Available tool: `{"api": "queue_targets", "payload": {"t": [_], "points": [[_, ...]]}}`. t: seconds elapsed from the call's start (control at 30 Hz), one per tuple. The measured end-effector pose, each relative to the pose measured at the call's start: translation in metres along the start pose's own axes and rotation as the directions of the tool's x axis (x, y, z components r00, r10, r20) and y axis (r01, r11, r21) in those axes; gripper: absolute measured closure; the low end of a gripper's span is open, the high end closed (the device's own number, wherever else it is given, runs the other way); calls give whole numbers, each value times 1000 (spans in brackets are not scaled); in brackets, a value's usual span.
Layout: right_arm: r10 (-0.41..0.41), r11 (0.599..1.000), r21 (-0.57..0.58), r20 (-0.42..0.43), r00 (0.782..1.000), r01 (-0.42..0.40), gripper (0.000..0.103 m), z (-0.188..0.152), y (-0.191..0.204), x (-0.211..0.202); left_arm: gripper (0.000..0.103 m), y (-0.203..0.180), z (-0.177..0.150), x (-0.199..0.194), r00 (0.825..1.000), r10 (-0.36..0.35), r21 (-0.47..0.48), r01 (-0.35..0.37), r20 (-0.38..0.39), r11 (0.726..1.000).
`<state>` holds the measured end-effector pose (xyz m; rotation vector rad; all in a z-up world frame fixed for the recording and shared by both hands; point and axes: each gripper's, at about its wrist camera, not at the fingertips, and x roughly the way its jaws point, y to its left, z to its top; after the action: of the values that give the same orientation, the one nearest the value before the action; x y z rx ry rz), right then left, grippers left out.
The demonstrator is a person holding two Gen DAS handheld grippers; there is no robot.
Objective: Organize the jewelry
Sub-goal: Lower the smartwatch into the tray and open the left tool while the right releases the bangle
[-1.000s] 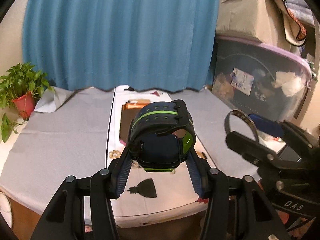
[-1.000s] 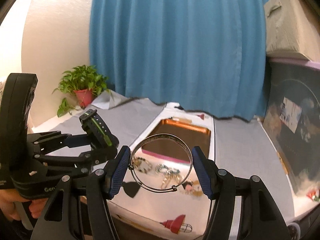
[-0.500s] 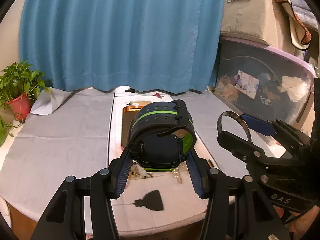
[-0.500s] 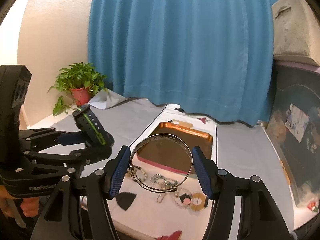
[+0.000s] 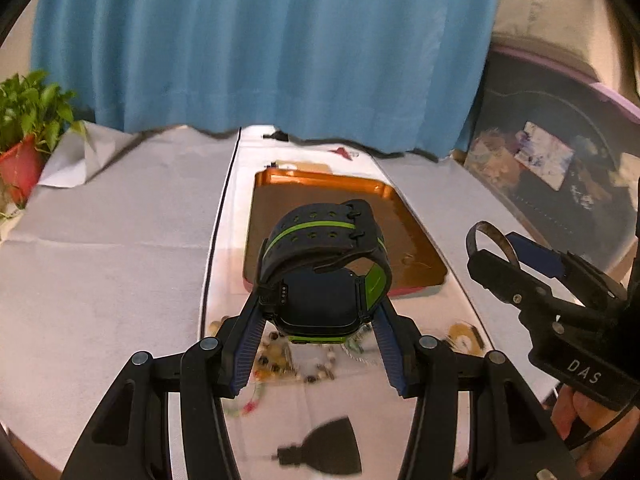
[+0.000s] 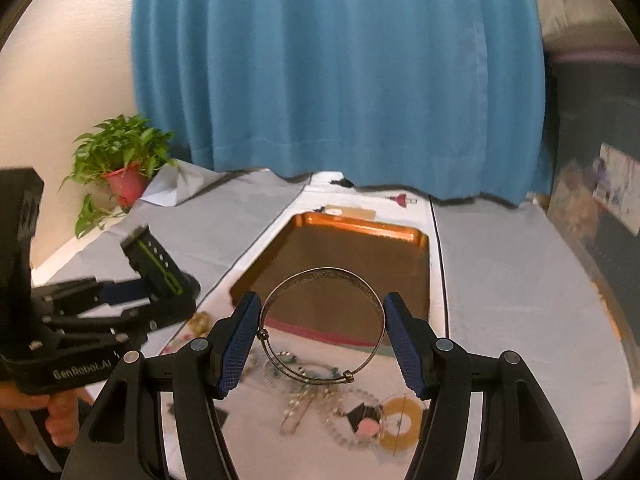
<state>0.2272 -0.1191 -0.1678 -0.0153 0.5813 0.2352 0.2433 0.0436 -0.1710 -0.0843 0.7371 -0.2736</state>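
The left gripper (image 5: 320, 316) pinches a dark smartwatch (image 5: 320, 280) with a green-striped strap, its blue pads pressed on either side of the watch body, the buckled strap looping up toward twelve o'clock; the watch hangs clear of the table, in front of the near edge of the copper tray (image 5: 280, 184). In the right wrist view the right gripper (image 6: 322, 332) clamps a thin silver bangle (image 6: 320, 276) across its width, one pad at nine o'clock and the other at three o'clock of the ring, which stands tilted, with the tray's bare floor visible through it. The tray lies on a white cloth strip (image 6: 400, 456) running down the grey-covered table (image 6: 520, 280), at twelve o'clock from both grippers. A tangle of loose jewelry (image 6: 320, 392), beads, chains and a yellow ring-shaped piece, lies on the white strip at six o'clock from the tray, below the bangle. A potted plant (image 6: 120, 160) sits at ten o'clock beside the blue curtain (image 6: 320, 60). A person's hand (image 5: 580, 428) grips the right tool's handle at four o'clock in the left view
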Motion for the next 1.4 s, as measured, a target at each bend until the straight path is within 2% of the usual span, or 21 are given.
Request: {"api": "queue_targets", "payload": {"t": [0.13, 0.27, 0.4, 0.53, 0.67, 0.77, 0.97, 1.1, 1.17, 1.2, 1.23, 1.3, 1.33, 1.4], "points": [[4, 1000, -17, -32, 999, -5, 39, 3, -13, 34, 54, -2, 17, 29, 1000, -4, -5, 4, 0, 1000], [-5, 998, -65, -28, 1000, 4, 39, 16, -25, 61, 54, 2, 36, 52, 1000, -11, -29, 12, 4, 1000], [-10, 998, -65, -27, 1000, 8, 39, 30, -41, 87, 54, -1, 56, 83, 1000, -5, 19, 5, -9, 1000], [-11, 998, -60, -46, 999, 8, 39, 34, -58, 110, 54, 3, 68, 111, 999, 8, 19, -7, -38, 1000], [3, 1000, -29, -98, 995, -6, 39, 28, -70, 135, 54, 6, 61, 138, 991, 85, 20, -84, -103, 996], [15, 1000, 1, -152, 988, -15, 39, 20, -75, 152, 54, 5, 52, 155, 985, 71, 34, -66, -159, 997], [6, 1000, -8, -232, 973, -8, 39, 8, -74, 174, 54, 3, 43, 173, 977, 78, 48, -70, -197, 996], [-4, 1000, -26, -254, 967, -3, 39, 2, -68, 182, 54, -1, 39, 173, 977, 96, 78, -82, -189, 994], [4, 1000, -12, -248, 969, -7, 38, 2, -68, 182, 51, 0, 40, 169, 978, 93, 56, -84, -186, 995], [14, 1000, -8, -243, 970, -17, 37, 2, -67, 181, 47, 0, 41, 165, 979, 97, 54, -89, -181, 995], [22, 1000, -11, -242, 970, -26, 31, 2, -65, 180, 44, -2, 42, 162, 977, 120, 66, -109, -175, 992], [8, 1000, -26, -224, 974, -15, 26, 1, -63, 174, 29, -6, 44, 154, 976, 169, 108, -154, -140, 982], [5, 1000, -29, -208, 978, -11, 22, 1, -63, 169, 28, -8, 44, 144, 977, 183, 128, -169, -110, 977], [5, 999, -33, -199, 980, -11, 18, 2, -63, 161, 20, -8, 43, 130, 982, 171, 129, -160, -83, 979]]}}
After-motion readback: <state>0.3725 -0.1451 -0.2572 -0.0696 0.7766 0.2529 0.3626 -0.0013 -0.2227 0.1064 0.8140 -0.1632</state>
